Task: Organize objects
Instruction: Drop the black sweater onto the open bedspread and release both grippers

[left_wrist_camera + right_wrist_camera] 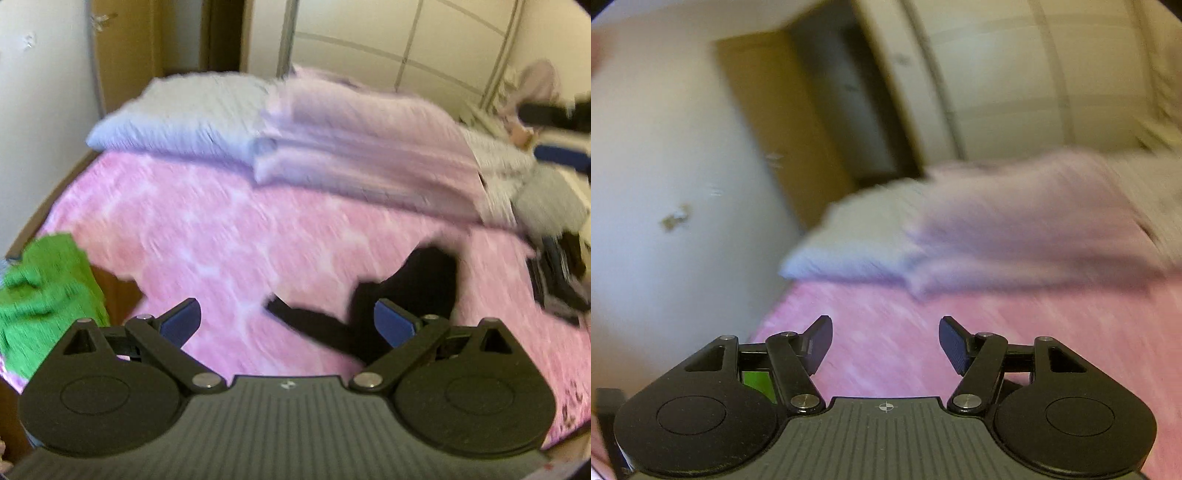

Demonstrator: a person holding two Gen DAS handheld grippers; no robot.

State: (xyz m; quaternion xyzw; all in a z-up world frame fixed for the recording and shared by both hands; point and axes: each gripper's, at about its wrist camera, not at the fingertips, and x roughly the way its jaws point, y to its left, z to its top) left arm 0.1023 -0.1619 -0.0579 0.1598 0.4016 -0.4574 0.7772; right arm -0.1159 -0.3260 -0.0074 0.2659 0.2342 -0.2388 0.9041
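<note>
Beyond left gripper [287, 321] jaws, black garment [406, 288].

pink bedspread [207, 229] mottled with paler pink-white patches; pale blue-grey pillow [184, 118]; lilac pillow [354, 147] beside it; bright green cloth [44, 288]; black garment [413, 288] on the pink; cream wardrobe [406, 40] with grey lines; tan-brown door [775, 122]; off-white wall [665, 177]; both grippers black with blue pads [181, 319]

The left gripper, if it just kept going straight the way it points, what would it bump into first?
Most likely the pink bedspread. The left gripper is open and empty, tilted down at it. The black garment lies slightly right of its line; blur hides depth.
</note>
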